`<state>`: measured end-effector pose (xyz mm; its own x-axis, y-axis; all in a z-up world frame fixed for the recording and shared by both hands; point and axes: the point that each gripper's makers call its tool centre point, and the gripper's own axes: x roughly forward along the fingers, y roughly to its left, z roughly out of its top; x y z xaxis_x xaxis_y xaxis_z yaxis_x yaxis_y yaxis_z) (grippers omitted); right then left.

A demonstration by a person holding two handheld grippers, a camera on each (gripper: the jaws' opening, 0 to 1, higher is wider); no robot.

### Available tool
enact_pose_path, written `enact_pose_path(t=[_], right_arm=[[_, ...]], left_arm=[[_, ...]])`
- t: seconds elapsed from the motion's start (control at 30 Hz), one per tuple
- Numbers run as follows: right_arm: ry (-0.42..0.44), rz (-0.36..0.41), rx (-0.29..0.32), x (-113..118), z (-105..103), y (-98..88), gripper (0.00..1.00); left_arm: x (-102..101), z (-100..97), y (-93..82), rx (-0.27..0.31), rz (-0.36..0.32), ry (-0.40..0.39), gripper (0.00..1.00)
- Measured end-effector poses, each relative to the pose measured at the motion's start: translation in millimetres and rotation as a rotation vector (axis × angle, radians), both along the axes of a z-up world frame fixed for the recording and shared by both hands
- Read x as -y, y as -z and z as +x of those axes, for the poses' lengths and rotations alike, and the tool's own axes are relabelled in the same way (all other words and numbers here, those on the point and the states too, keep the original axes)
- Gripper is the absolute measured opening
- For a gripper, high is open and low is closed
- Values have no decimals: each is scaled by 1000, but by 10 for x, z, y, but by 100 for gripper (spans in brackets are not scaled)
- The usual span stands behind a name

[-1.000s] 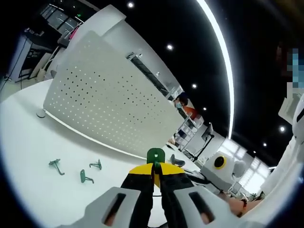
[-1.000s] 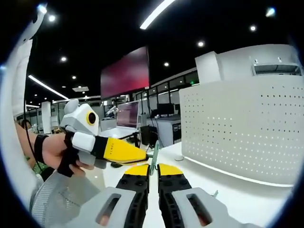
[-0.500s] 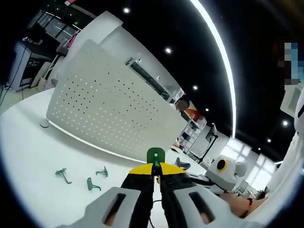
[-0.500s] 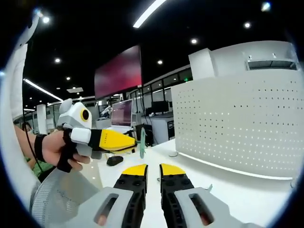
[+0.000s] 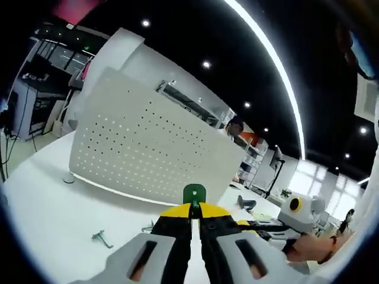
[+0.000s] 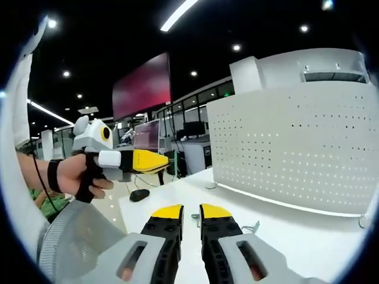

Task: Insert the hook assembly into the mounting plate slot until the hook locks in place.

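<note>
One green hook [image 5: 193,193] pinched in left claw [image 5: 195,208]; right claw [image 6: 190,211] slightly spread, empty; pegboard [image 5: 154,154] beyond.

Honestly nothing readable anywhere here. The perforated white panel [image 5: 151,151] is just plain dots, no lettering. The big red screen [image 6: 141,87] in the right gripper view is a solid glow, and the monitors behind it are too blurry to read.

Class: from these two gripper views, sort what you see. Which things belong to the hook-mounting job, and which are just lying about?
Job: green hook in the left gripper; perforated mounting plate; right gripper, holding nothing.

Lying about: spare hooks on the table; computer mouse; red screen.
</note>
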<state>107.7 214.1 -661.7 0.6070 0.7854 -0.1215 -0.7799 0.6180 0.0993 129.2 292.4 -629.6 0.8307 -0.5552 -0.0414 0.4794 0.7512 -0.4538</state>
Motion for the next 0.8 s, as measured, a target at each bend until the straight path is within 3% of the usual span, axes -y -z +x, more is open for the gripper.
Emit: enact_pose_path(t=[0.13, 0.5, 0.8], right_arm=[[9, -14, -12, 46, -2, 42, 9], [46, -32, -32, 195, -10, 94, 10], [77, -39, -31, 230, -18, 99, 9]], left_arm=[[-80, 39, -44, 15, -8, -27, 3], [-310, 240, -53, 42, 95, -77, 3], [-469, 409, -97, 52, 122, -115, 3]])
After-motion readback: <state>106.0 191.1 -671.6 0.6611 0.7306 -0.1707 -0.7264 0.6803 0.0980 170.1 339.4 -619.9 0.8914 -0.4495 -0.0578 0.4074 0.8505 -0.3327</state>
